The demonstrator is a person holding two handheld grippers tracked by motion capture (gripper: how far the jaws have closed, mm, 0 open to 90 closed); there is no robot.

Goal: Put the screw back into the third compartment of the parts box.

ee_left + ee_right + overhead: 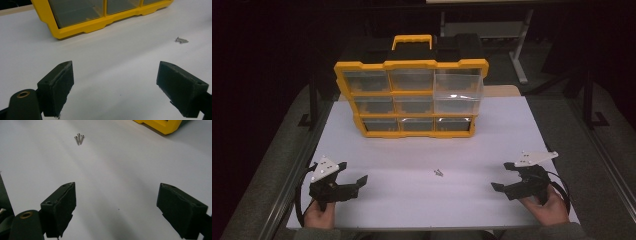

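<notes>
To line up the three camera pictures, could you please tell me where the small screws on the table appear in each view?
High view: the screws lie on the white table, centre, between the two grippers, in front of the yellow drawer box.
Left gripper view: screws at the upper right, right of the box's lower corner.
Right gripper view: screws at the upper left; the box's corner is at the top right.
Shared landmark: the yellow drawer box.

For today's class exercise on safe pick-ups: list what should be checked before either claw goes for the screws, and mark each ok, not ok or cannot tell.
1. Left claw open, nothing between its jaws: ok.
2. Right claw open, nothing between its jaws: ok.
3. Screws lie together on the table, between the claws: ok.
4. Bare table between the claws and the screws: ok.
5. Organizer standing upright behind the screws: ok.
6. A drawer pulled open to take screws: cannot tell.
</notes>
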